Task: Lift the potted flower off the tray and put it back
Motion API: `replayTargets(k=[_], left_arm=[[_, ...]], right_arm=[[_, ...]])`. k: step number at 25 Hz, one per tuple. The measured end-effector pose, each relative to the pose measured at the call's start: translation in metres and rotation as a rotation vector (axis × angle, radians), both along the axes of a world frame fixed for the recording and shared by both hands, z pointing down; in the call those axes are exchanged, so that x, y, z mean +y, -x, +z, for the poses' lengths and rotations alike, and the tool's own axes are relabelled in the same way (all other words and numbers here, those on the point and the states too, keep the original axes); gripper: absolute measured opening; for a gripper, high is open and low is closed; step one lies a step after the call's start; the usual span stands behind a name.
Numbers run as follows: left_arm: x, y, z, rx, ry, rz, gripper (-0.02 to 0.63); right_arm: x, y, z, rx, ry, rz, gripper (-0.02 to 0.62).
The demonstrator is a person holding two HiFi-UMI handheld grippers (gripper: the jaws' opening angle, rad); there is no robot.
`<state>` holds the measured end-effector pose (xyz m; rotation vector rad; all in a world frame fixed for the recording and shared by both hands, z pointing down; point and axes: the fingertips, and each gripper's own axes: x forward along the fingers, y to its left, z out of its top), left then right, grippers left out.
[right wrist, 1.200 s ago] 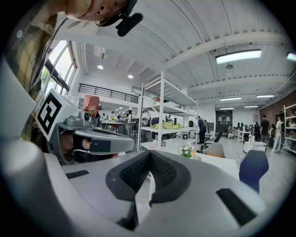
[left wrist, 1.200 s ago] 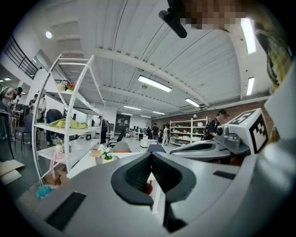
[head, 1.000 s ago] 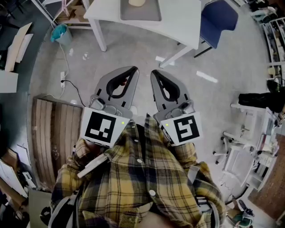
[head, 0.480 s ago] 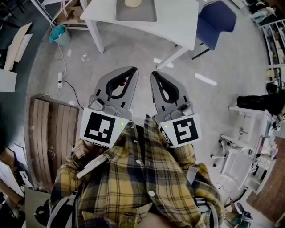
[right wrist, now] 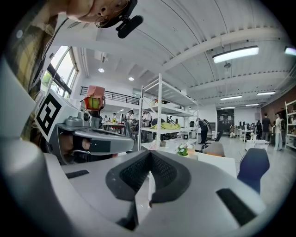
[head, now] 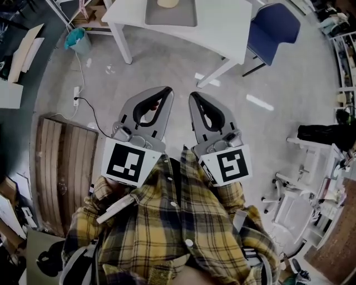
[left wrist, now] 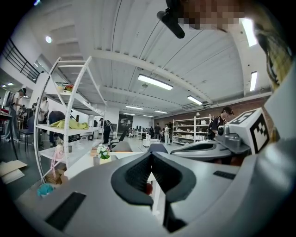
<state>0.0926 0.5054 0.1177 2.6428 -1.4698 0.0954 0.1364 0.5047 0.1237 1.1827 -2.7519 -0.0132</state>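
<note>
A person in a plaid shirt (head: 172,222) holds both tools close in front of the chest, side by side and aimed at the far table. The left gripper (head: 166,92) has its jaws pressed together with nothing between them, and the right gripper (head: 193,97) is closed and empty in the same way.

Ahead of them lies bare floor, so nothing blocks the straight line forward. To the left, a wooden pallet (head: 64,167) lies flat, and a power strip (head: 77,98) trails a dark cable toward the middle. A step drifting left could catch on that cable.

Farther on, a teal bin (head: 78,40) stands by the near left leg of the white table (head: 222,28). A blue chair (head: 271,26) sits at the table's right corner, which leaves the near edge as the open side to stand at.

The potted flower (left wrist: 102,152) stands on the grey tray (head: 186,16) at the far side, well apart from both tools, so the lift has not begun.

The main risk is arriving with the jaws closed, since they would nudge the small pot over or slide it off the tray. Closing on the blossoms rather than the pot would crush them and give a weak hold. Setting the pot down on the tray's rim would leave it tilted.
</note>
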Motion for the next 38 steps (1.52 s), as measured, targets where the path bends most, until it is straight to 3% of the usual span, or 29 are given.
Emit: replayTargets(k=[9,28,38], left_arm=[[-0.048,0.020,0.001,-0.008,-0.010,0.013,0.009],[-0.226,0.113,-0.015,-0.008,-0.043,0.075,0.008],[-0.269,0.142,-0.002,-0.007,-0.012,0.126,0.009]], right_arm=[[-0.046,0.020,0.001,0.003,-0.002,0.016,-0.002],[-0.220,0.109,-0.014,0.011,-0.030,0.088,-0.002],[-0.261,0.136,-0.005,0.021,0.001,0.146,-0.002]])
